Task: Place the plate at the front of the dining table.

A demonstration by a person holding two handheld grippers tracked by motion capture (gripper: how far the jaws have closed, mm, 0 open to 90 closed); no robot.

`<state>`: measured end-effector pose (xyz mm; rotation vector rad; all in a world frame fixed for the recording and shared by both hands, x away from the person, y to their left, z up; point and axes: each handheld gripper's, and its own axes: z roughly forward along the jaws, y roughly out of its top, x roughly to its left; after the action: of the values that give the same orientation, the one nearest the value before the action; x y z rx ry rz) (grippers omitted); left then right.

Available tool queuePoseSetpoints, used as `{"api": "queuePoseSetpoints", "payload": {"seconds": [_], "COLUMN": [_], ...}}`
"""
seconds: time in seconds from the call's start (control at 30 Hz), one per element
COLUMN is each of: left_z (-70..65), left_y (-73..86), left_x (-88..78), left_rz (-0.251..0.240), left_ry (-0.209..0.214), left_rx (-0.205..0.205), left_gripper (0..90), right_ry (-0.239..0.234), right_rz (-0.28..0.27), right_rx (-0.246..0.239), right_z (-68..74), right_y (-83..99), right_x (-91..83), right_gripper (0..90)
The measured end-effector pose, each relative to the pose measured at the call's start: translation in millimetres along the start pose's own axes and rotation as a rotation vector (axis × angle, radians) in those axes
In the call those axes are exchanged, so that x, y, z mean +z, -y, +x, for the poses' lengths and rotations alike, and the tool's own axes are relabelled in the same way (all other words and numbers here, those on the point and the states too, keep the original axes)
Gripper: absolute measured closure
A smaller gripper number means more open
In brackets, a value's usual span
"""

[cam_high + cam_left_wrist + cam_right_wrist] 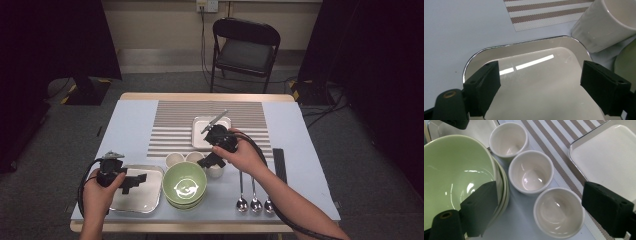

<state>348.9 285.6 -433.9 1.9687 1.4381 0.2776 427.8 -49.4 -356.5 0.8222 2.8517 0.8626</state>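
No brand, label or writing is readable on anything here. The left gripper (131, 182) hovers over a shiny metal tray (519, 50), its jaws spread wide with nothing between them (only the tray's bare, glossy floor). Just beyond its right jaw stands a white cup (604, 22). Right of the tray sit stacked green bowls (184, 186). The right gripper (210, 161), jaws also wide apart and empty, hangs over three white cups (531, 172) in a row, the bowls beside its left jaw, a white square dish (609, 155) past its right. Three spoons (254, 200) lie right of that hand. A pale blue table (130, 125) carries a striped mat (175, 125); a folding chair (245, 47) stands behind on grey floor.
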Motion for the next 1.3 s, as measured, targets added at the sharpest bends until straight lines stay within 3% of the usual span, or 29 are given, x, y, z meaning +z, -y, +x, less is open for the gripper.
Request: {"api": "queuePoseSetpoints", "payload": {"seconds": [0.5, 0.97, 1.07, 1.17, 1.3], "left_z": [0.9, 1.1, 1.4, 1.6, 1.3], "left_y": [0.8, 1.6, 1.8, 1.7, 1.8], "left_x": [0.6, 1.5, 1.7, 1.3, 1.0], "left_rz": [0.0, 0.005, 0.005, 0.003, 0.005], "left_ry": [-0.002, -0.003, -0.001, -0.001, -0.002], "left_rx": [-0.004, -0.008, -0.009, -0.009, -0.008], "left_gripper": [15.8, 15.8, 15.8, 15.8, 15.7], "right_ry": [-0.012, -0.017, -0.016, -0.012, -0.018], "right_rz": [-0.012, 0.034, 0.031, 0.034, 0.029], "right_rx": [-0.012, -0.024, -0.028, -0.033, -0.041], "right_z": [8.9, 21.8, 23.5, 25.5, 27.2], "right_y": [-8.2, -11.6, -11.8, -11.4, -11.0], "right_x": [-1.5, 9.5, 11.6, 12.6, 14.8], "right_gripper": [13.5, 14.4, 17.7, 29.2, 33.8]}}
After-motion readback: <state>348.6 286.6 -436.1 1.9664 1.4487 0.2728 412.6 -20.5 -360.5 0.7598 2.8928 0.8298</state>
